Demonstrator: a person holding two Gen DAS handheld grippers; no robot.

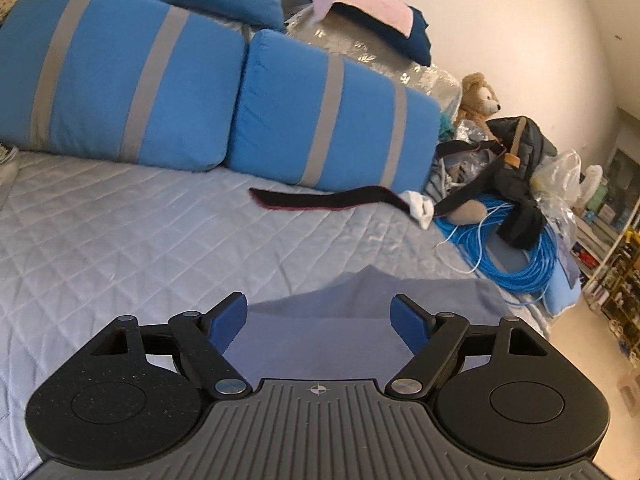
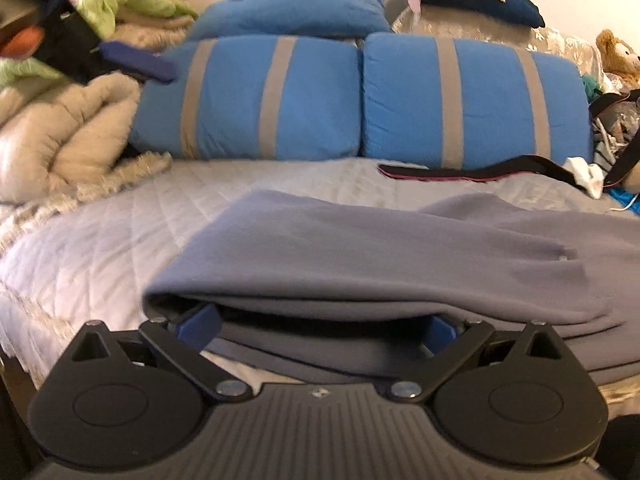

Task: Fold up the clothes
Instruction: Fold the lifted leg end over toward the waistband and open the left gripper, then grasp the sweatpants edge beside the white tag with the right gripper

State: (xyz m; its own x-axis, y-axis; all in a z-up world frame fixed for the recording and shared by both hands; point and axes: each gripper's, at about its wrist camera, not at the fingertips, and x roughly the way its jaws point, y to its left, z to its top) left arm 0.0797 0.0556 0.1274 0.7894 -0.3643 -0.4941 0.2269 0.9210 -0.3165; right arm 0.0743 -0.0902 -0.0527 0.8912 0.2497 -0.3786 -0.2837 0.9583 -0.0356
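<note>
Grey-blue soft fleece garment [image 2: 360, 248] spread on pale quilted bed cover [image 1: 120, 232], near front edge of bed, partly folded: top layer doubled over lower layers, fold edge facing right wrist camera. Same garment visible under left tool [image 1: 319, 320], a peaked corner lying flat just ahead of blue pads.

Left tool released, jaws wide, nothing between pads, hovering over cloth. Right tool [image 2: 318, 326] spread wide too; blue pads tucked under lip of folded layer, tips hidden by cloth. No clamp visible, so reads as released, not gripping.

Likely step: re-grip for next fold. To do well:
- Slide right tool deeper under fold lip so all layers sit between pads, then clench; avoid catching top layer only.
- Drop left tool onto peaked corner, pinch edge, not quilt beneath.
- Lift both ends level, keep cloth taut, carry toward blue pillows with grey stripes [image 1: 120, 76], lay edge on edge.
- Stay clear of black strap with pink edge [image 1: 320, 198] lying between garment and pillows.

Risk: quilt snagged along with fleece; layers slipping apart, fold skewed.
</note>
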